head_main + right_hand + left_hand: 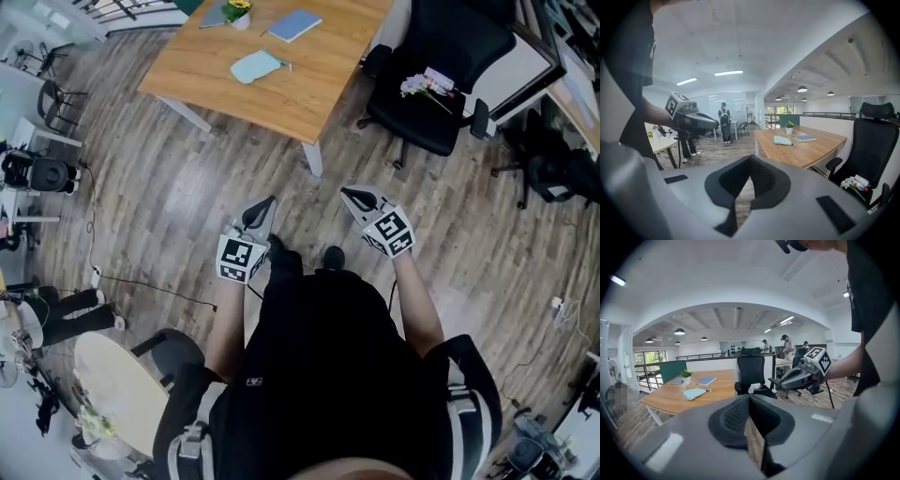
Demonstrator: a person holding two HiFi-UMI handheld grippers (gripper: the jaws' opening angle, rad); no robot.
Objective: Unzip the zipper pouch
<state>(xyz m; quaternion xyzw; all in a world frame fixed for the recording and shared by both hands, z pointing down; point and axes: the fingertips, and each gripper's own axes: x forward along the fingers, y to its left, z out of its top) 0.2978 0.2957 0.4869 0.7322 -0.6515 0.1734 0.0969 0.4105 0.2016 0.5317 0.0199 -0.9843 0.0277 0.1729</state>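
Item: left tongs (268,202), jaws pressed together on nothing, carried low before my body and tipped slightly downward, since there is nothing within reach to grasp. Item: right tongs (349,193), likewise closed and empty, held beside the left with the two tips apart, a carrying pose rather than a working one. Item: zipper pouch (255,67), pale blue, lying flat and zipped on the wooden tabletop (319,94), far ahead of me and well apart from both tongs. A small tab shows at its right end, probably the pull. Item: blue notebook (294,25) and potted plant (239,11), farther back on the same tabletop, clear of the pouch. Item: black office chair (441,66), right of the tabletop, a small bunch of flowers (422,86) on its seat. Item: plank floor (187,187), on which I stand. Assessment: unzipping not begun. I judge I must walk up, pin the pouch with one tongs and draw the pull with the other.
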